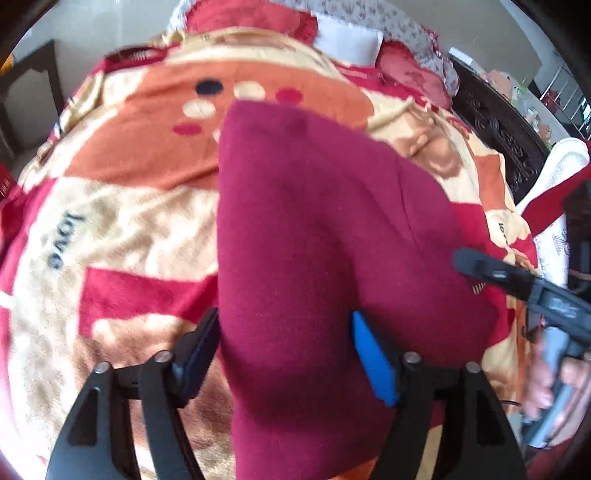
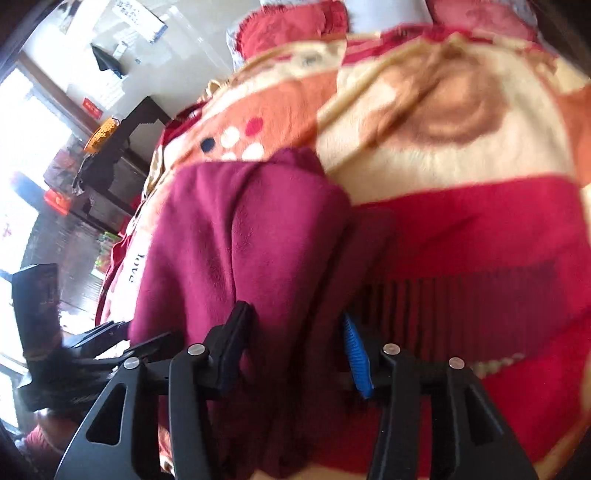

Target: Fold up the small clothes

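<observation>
A maroon knit garment [image 1: 306,236] lies bunched over the patterned blanket [image 1: 122,218] on the bed. My left gripper [image 1: 284,354] has its jaws on either side of a thick fold of the garment and is shut on it. The right gripper shows in the left wrist view [image 1: 517,280] at the garment's right edge, held by a hand. In the right wrist view my right gripper [image 2: 295,354] is shut on the garment [image 2: 236,236], which hangs in folds between the fingers. The left gripper [image 2: 99,343] shows at the lower left there.
Red pillows [image 1: 266,18] and a white one [image 1: 347,40] lie at the bed's head. A dark carved headboard [image 1: 495,125] runs along the right. A dark wooden cabinet [image 2: 122,155] stands beside the bed by a bright window [image 2: 22,122].
</observation>
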A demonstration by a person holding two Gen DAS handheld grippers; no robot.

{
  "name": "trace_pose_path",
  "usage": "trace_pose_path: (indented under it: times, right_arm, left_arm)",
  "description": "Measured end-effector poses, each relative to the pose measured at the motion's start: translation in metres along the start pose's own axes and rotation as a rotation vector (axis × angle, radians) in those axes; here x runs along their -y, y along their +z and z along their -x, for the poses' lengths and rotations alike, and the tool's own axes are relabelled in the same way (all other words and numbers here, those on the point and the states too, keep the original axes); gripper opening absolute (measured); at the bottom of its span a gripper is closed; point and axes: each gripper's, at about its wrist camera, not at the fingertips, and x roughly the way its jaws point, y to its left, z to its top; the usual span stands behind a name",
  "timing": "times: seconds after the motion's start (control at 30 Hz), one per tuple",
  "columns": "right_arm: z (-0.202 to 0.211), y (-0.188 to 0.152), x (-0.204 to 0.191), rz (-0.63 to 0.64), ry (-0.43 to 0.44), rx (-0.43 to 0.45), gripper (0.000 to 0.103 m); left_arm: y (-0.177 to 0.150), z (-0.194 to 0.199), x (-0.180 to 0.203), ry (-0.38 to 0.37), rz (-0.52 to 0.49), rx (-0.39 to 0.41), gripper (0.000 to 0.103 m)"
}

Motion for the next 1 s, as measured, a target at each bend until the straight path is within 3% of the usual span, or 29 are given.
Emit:
trace_pose_path:
  times: [0.07,0.13,0.27,0.33,0.4,0.47,0.6,0.77,1.0]
  right_arm:
    - [0.025,-0.004,-0.013,0.057,-0.047,0.051,0.029]
    - [0.037,-0.007,-0.027,0.102,-0.029,0.068,0.025]
    - [0.032,-0.024,-0.065,0.223,0.010,0.033,0.016]
    - [0.020,-0.030,-0.075,0.286,-0.072,0.020,0.015]
    - [0.005,-0.039,-0.073,0.323,-0.211,-0.006,0.013]
    - [-0.006,-0.042,-0.057,0.273,-0.219,-0.043,0.013]
    - [0.006,-0.045,-0.046,0.191,-0.178,-0.031,0.013]
    - [0.044,-0.054,-0.064,0.167,-0.186,0.052,0.015]
    - [0.076,-0.069,-0.088,0.080,-0.196,0.085,0.030]
  left_arm:
    - [-0.002,0.007,0.000,0.025,-0.014,0.039,0.080]
    - [-0.007,0.012,-0.001,0.042,-0.014,0.058,0.082]
    - [-0.004,0.012,0.006,0.078,-0.026,0.076,0.082]
    - [-0.005,0.015,0.005,0.078,-0.022,0.087,0.082]
    - [-0.004,0.019,0.005,0.076,-0.015,0.101,0.082]
    - [-0.005,0.026,0.004,0.081,-0.009,0.118,0.082]
    - [-0.007,0.039,0.003,0.094,-0.009,0.141,0.083]
    - [-0.012,0.058,0.003,0.101,0.002,0.193,0.083]
    - [-0.018,0.086,0.012,0.093,-0.019,0.258,0.083]
